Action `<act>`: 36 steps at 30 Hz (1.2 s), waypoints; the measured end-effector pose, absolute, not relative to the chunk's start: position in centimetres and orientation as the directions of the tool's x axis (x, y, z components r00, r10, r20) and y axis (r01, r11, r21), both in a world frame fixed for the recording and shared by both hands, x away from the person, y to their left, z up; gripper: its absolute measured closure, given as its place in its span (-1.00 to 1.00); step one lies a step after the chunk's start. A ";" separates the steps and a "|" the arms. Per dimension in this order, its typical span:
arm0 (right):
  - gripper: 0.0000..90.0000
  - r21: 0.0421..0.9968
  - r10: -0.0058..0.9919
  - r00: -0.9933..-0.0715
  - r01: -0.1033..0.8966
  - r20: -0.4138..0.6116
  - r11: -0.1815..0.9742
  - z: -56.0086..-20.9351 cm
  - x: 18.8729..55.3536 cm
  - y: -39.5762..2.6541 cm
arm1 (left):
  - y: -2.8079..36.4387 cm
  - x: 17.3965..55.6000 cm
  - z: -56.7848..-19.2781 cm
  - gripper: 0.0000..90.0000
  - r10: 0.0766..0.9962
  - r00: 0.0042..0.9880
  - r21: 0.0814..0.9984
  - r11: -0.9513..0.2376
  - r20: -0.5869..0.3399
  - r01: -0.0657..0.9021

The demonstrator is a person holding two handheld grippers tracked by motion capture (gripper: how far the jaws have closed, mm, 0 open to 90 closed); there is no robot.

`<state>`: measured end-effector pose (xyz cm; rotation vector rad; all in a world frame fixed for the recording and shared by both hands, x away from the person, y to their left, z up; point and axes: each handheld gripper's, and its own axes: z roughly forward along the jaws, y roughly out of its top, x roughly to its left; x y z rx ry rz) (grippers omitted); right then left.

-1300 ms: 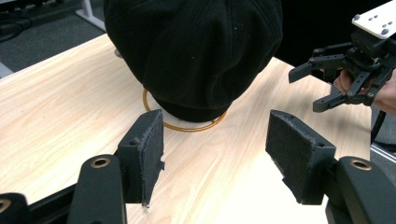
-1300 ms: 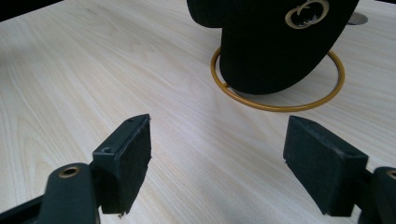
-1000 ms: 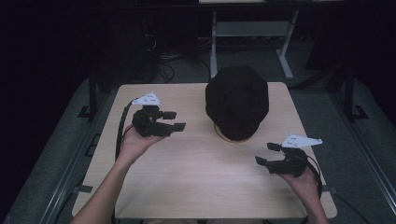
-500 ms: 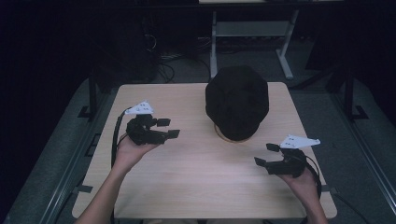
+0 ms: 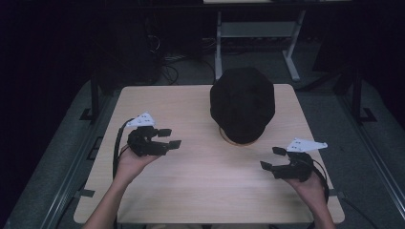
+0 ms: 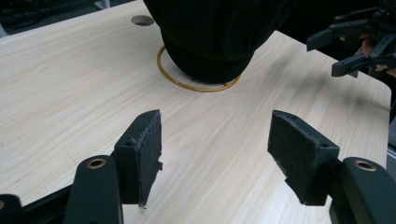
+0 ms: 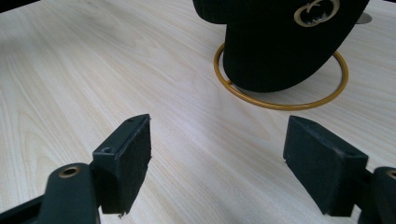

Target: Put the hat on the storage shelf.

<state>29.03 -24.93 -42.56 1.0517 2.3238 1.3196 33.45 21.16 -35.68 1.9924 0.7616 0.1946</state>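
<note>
A black cap (image 5: 242,102) rests on a stand with a gold ring base (image 5: 235,141) at the back middle of the light wooden table (image 5: 200,181). The same cap (image 6: 210,32) and ring (image 6: 196,86) lie ahead in the left gripper view; in the right gripper view the cap (image 7: 275,42) bears a gold emblem (image 7: 316,11) above the ring (image 7: 280,103). My left gripper (image 5: 169,137) hovers at the table's left, open and empty, its pads (image 6: 147,154) wide apart. To the right, near the front, my right gripper (image 5: 272,158) stands open with nothing between its pads (image 7: 130,158).
A cable hole (image 6: 142,20) pierces the tabletop beyond the cap. A white metal frame (image 5: 258,31) stands on the dark floor behind the table, with cables (image 5: 165,57) beside it. Bare wood lies between the two grippers.
My left gripper has drifted left, toward the near edge, and sunk closer to the tabletop. The right gripper and the cap have stayed where they were.
</note>
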 end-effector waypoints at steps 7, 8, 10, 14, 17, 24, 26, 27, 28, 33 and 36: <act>-0.49 0.826 0.705 -0.701 0.460 0.113 0.325 -42.7 29.0 -24.9 | 21.6 33.1 -36.5 -0.23 0.589 0.787 0.833 -0.333 -0.182 0.442; -0.49 0.826 0.704 -0.701 0.460 0.113 0.325 -42.7 29.0 -24.9 | 21.7 33.0 -36.6 -0.24 0.592 0.785 0.834 -0.328 -0.185 0.443; -0.49 0.824 0.705 -0.701 0.462 0.112 0.328 -42.7 29.0 -24.9 | 22.0 32.9 -36.7 -0.24 0.594 0.783 0.836 -0.324 -0.185 0.443; -0.49 0.821 0.703 -0.703 0.462 0.110 0.334 -42.8 29.0 -24.8 | 22.4 32.6 -37.1 -0.24 0.600 0.778 0.837 -0.319 -0.186 0.445; -0.49 0.821 0.702 -0.704 0.461 0.108 0.335 -42.8 29.0 -24.7 | 22.8 32.3 -37.6 -0.24 0.611 0.769 0.838 -0.308 -0.190 0.451; -0.49 0.818 0.701 -0.704 0.465 0.110 0.339 -42.9 29.0 -24.7 | 23.3 31.8 -38.6 -0.25 0.624 0.757 0.835 -0.301 -0.192 0.460; -0.49 0.816 0.701 -0.705 0.466 0.110 0.340 -42.9 28.9 -24.7 | 23.4 31.7 -38.9 -0.25 0.626 0.757 0.834 -0.305 -0.188 0.459; -0.49 0.816 0.701 -0.705 0.466 0.108 0.343 -43.0 28.9 -24.7 | 23.5 31.6 -39.1 -0.25 0.628 0.754 0.836 -0.298 -0.192 0.461; -0.49 0.816 0.701 -0.705 0.466 0.108 0.343 -43.0 28.9 -24.7 | 23.5 31.6 -39.1 -0.26 0.628 0.754 0.836 -0.298 -0.192 0.461; -0.49 0.815 0.702 -0.705 0.467 0.107 0.344 -43.0 28.9 -24.7 | 23.9 31.4 -39.9 -0.27 0.635 0.747 0.834 -0.292 -0.196 0.467; -0.49 0.812 0.701 -0.705 0.470 0.108 0.347 -43.1 28.9 -24.7 | 24.1 31.2 -40.3 -0.27 0.639 0.742 0.836 -0.280 -0.204 0.471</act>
